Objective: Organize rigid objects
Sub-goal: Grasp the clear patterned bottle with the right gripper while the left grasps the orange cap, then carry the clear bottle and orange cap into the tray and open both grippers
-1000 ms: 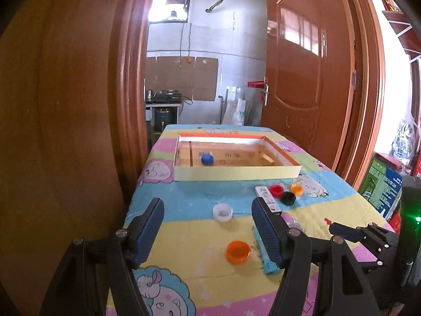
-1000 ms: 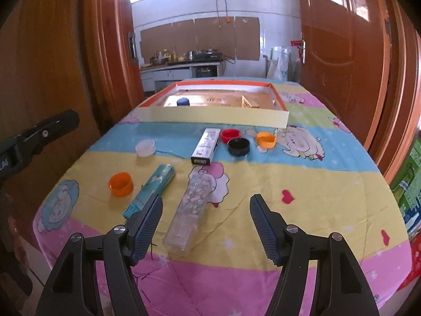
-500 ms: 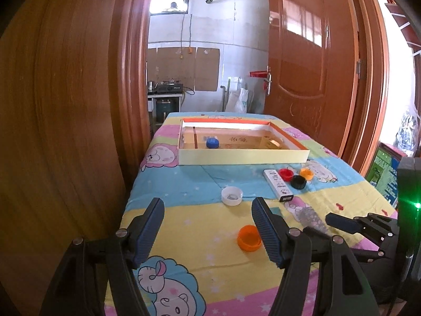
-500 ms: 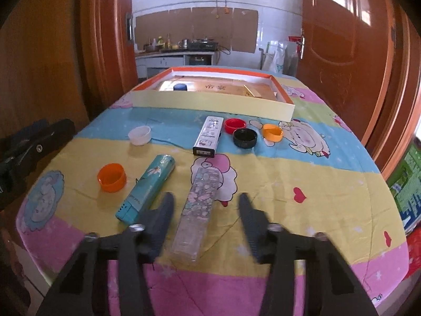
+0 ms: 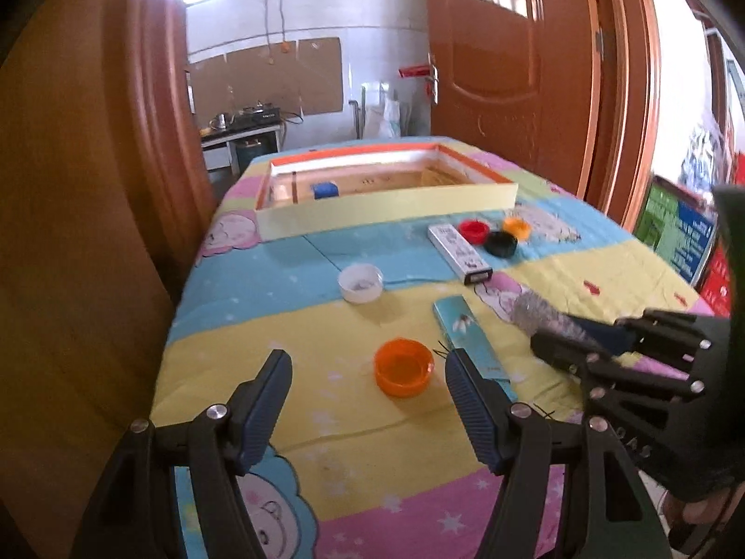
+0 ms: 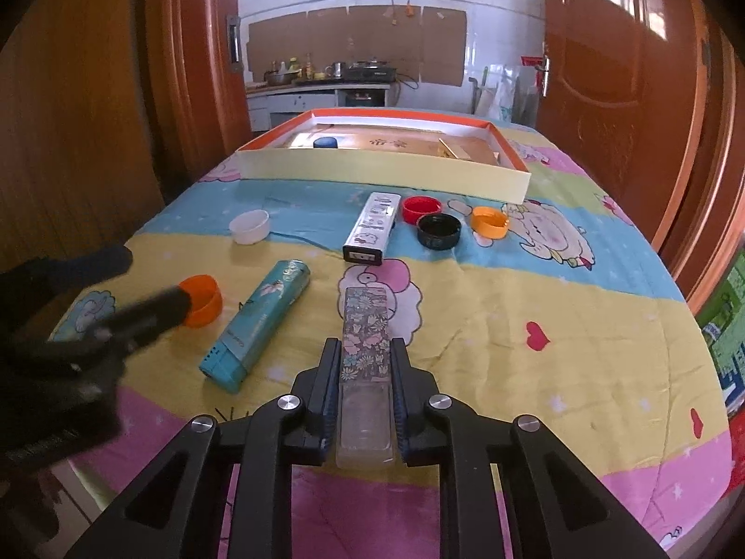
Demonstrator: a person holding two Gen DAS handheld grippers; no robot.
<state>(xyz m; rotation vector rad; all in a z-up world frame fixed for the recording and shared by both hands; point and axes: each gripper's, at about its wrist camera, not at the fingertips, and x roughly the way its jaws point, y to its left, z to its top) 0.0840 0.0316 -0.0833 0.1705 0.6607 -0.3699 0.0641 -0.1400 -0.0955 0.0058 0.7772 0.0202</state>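
Left wrist: left gripper (image 5: 368,400) spread wide, empty, hovering short of the orange cap (image 5: 404,373), nearer than a second ago

Right wrist: right gripper (image 6: 362,375) clenched on the floral case (image 6: 364,335), well short of the tray (image 6: 382,170); wide open a second ago, likely lifting trayward

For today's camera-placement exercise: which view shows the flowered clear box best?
The right wrist view. The flowered clear box lies centred along the frame, its pattern plain, clamped between the right gripper jaws. The left wrist view shows only a blurred far end at the edge, the rest hidden behind that gripper.
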